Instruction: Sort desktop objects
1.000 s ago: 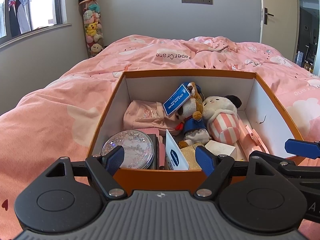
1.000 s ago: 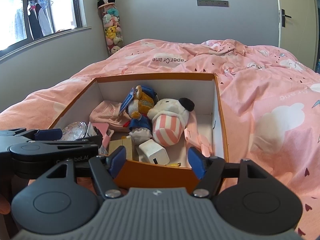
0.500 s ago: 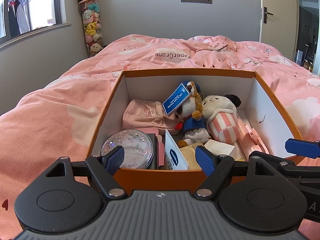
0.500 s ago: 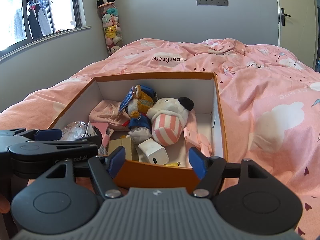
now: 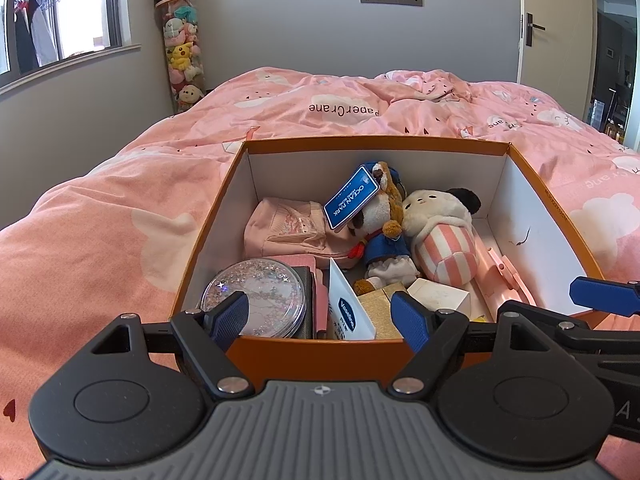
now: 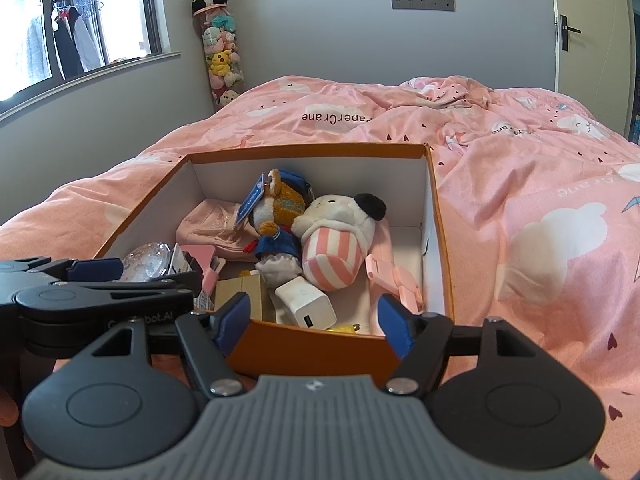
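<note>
– So, where are your tongs?

– Your left tongs (image 5: 320,316) hang spread apart, empty, over the near wall of the orange box (image 5: 316,354). Your right tongs (image 6: 314,320) are also apart and empty, over the same near wall, further right. Each pair shows in the other's view, side by side, not touching.

– What's the box on?

– A bed with a pink quilt (image 5: 120,220). No desk in view.

– Contents, from the left tongs?

– Just ahead of your left fingertip (image 5: 228,318) lies a round glitter case (image 5: 256,300), on top of something dark. Between the fingertips stands a white Vaseline packet (image 5: 346,312), with a gold box (image 5: 378,310) just beside it on the right. Past your right fingertip sits a white charger (image 5: 438,294). Further ahead, a pink pouch (image 5: 288,228) on the left, a dog plush in blue (image 5: 384,232) with a blue Ocean Park tag (image 5: 352,202) in the middle, and a striped pink-white plush (image 5: 444,236) leaning against it on the right. A pink clip-like thing (image 5: 506,276) lies along the right wall; can't tell what it is.

– From the right tongs?

– The charger is straight ahead between the fingertips, inside the near wall, with the striped plush just behind it.
</note>
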`<state>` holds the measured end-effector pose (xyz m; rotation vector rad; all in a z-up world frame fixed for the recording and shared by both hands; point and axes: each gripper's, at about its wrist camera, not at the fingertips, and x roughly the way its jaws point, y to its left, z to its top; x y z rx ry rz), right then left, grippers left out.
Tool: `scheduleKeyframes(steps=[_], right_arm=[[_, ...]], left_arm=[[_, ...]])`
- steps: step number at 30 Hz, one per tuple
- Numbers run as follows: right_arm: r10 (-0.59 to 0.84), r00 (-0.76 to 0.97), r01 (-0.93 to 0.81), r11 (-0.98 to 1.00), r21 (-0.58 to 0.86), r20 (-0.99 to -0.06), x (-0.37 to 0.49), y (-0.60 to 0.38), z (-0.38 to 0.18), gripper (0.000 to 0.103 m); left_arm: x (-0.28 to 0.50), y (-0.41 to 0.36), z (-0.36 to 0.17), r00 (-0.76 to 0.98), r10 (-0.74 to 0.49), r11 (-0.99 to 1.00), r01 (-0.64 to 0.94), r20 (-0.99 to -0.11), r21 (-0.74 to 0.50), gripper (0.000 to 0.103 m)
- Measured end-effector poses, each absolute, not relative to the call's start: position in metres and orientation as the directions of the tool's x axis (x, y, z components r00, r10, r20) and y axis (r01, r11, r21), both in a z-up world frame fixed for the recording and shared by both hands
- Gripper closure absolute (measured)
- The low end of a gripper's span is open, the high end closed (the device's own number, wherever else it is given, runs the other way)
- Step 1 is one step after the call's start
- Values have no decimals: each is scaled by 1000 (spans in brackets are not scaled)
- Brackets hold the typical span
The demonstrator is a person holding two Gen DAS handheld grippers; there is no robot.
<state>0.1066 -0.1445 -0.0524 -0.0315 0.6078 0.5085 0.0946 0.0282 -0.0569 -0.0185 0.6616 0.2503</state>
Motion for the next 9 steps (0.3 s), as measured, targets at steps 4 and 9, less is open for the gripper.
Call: scheduleKeyframes(steps=[4,9], right_arm=[[444,704,-462,879,117,-555,106,-145,-52,31],[440,705,-461,880,114,-556,106,-144,-52,30]], left_arm=[[96,28,-57,757,218,971,-230,-616,61,11],[99,28,-55,749,220,971,-232,-625,63,11]])
